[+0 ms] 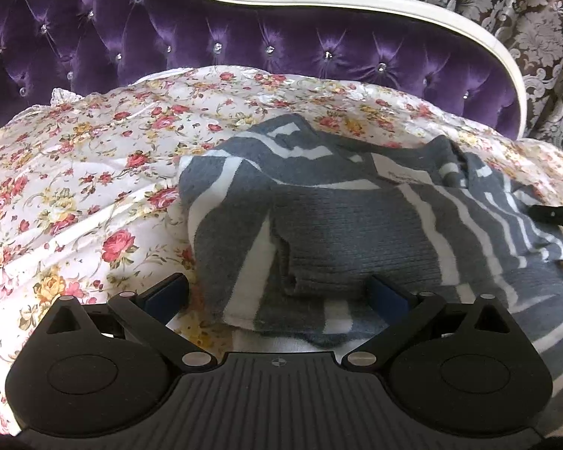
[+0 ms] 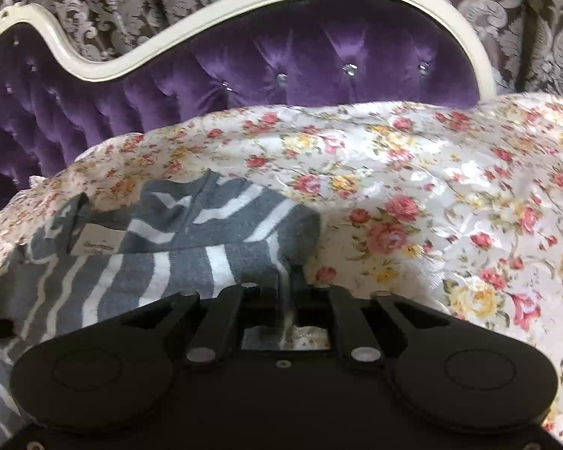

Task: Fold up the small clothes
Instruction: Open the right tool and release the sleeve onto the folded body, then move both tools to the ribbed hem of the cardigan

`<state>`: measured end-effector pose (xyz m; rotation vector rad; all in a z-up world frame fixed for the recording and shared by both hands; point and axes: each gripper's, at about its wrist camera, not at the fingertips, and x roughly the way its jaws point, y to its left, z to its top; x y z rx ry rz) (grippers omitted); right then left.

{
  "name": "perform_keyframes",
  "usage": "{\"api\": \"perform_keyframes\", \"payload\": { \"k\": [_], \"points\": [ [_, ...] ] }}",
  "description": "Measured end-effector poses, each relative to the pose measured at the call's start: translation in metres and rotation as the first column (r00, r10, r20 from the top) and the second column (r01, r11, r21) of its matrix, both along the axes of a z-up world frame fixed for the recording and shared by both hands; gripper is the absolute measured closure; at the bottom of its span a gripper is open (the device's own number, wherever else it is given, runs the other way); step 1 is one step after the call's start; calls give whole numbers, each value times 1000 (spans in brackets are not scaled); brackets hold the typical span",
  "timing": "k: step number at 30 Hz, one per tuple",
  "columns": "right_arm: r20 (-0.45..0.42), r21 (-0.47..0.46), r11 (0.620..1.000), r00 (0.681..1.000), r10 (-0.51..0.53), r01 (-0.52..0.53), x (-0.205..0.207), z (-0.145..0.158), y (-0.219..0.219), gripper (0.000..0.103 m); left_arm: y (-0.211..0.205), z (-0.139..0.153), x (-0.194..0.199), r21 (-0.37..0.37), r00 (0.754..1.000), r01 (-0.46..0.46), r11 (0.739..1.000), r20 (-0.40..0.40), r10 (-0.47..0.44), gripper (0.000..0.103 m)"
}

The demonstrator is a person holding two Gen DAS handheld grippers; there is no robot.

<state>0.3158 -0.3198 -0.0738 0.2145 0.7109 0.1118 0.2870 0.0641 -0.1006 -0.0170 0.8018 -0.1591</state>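
Right wrist – striped garment (image 2: 161, 262) on floral bedspread (image 2: 431, 206), purple headboard (image 2: 300, 63) behind

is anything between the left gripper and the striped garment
Nothing visible. The left gripper is open, its fingers straddling the near folded edge of the grey-and-white striped garment on the floral bedspread; only bare cloth lies between them.

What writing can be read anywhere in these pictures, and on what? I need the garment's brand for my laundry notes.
White label sewn inside the neck of the grey and white striped knit garment: one line of small dark print, too blurred to read in either view.
Floral bedcover, purple tufted headboard, patterned curtain: no text.
Nothing else carries words, numbers or signs.
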Motion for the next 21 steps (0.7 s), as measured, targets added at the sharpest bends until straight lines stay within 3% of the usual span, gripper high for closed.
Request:
{"api": "perform_keyframes", "payload": {
  "k": [1, 3, 8, 12, 13, 15, 20, 21],
  "points": [
    [-2, 14, 1000, 1000, -5, 5, 0, 1, -2, 59, 0, 0, 0, 0, 1000, 0, 1000, 1, 0, 0],
    [1, 41, 999, 1000, -30, 30, -2, 3, -7, 44, 1, -1, -1, 3, 1000, 0, 1000, 1, 0, 0],
    [18, -19, 999, 1000, -25, 25, -13, 15, -3, 42, -1, -2, -2, 20, 1000, 2, 1000, 3, -2, 0],
    [-119, -116, 990, 991, 62, -75, -15, 5, 9, 42, -1, -2, -2, 14, 1000, 2, 1000, 7, -3, 0],
    [-104, -146, 985, 992, 72, -87, -17, 6, 10, 41, 0, -2, -3, 14, 1000, 3, 1000, 8, -3, 0],
    [-115, -201, 975, 991, 69, -91, -17, 10, 11, 35, 0, -2, -2, 14, 1000, 3, 1000, 9, -3, 0],
    [-132, -206, 974, 989, 64, -91, -13, 7, 9, 24, -1, -3, -3, 18, 1000, 2, 1000, 22, -3, 0],
    [-137, -211, 973, 988, 67, -95, -13, 6, 10, 18, -2, -4, -4, 24, 1000, 7, 1000, 25, -8, 0]
  ]
}}
